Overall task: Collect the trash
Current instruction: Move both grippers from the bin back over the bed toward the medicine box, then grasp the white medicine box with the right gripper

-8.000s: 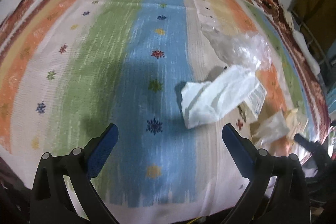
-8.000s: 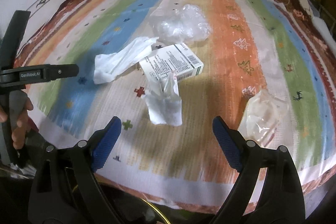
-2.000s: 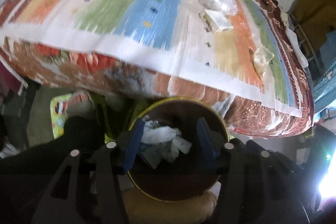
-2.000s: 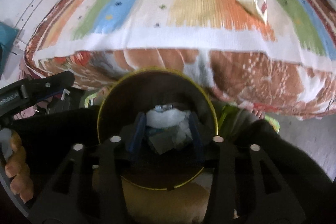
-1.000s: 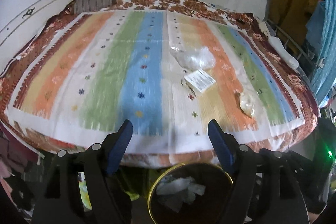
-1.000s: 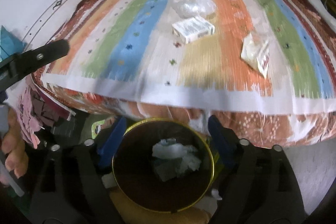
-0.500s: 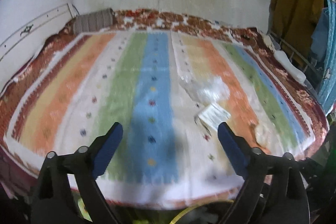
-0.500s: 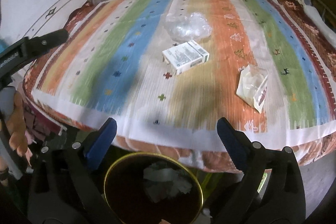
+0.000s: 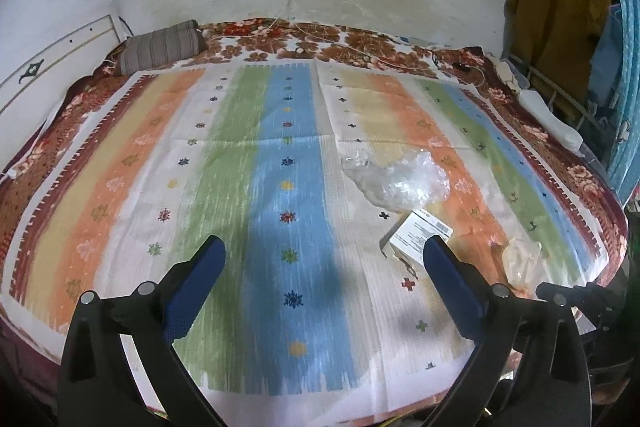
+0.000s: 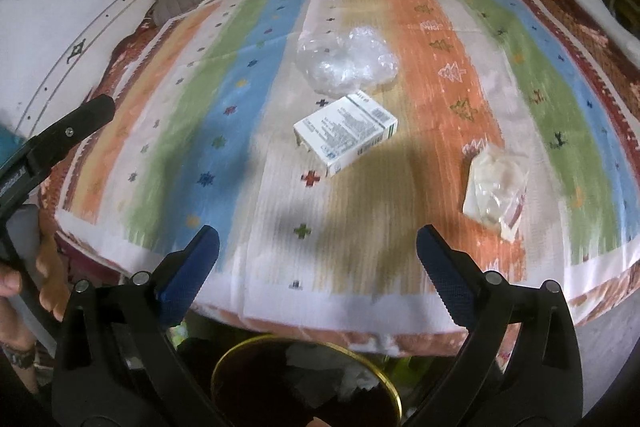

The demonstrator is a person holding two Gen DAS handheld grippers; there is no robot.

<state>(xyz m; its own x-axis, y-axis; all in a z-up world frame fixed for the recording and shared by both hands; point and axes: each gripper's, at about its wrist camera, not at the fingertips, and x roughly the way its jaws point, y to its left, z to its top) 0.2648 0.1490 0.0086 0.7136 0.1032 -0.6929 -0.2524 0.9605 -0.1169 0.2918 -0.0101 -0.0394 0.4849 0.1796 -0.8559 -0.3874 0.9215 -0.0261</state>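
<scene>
My left gripper [image 9: 322, 263] is tilted down over the near part of the striped bed cover [image 9: 160, 163]. Its jaws are opening, and nothing is between them; under them I see only the blue stripe. My right gripper [image 10: 318, 255] points down more steeply, above the near edge of the same cover. Its jaws are opening also, and they are empty.

The trash lies on the cover in front of me. A white cardboard box [image 10: 346, 133] lies flat near the middle, and just behind it is a crumpled clear plastic bag [image 10: 346, 61], close to the box. A small clear packet [image 10: 496, 189] lies apart, on the right side, near the orange stripe. In the left wrist view the box [image 9: 416, 233] is partly hidden behind my right finger.

Below the bed edge, between my right gripper's fingers, stands the round bin [image 10: 394, 393] with a yellow rim, and some white crumpled paper is inside it. At the left edge of the right wrist view my hand [image 10: 24, 291] holds the handle of the left gripper.
</scene>
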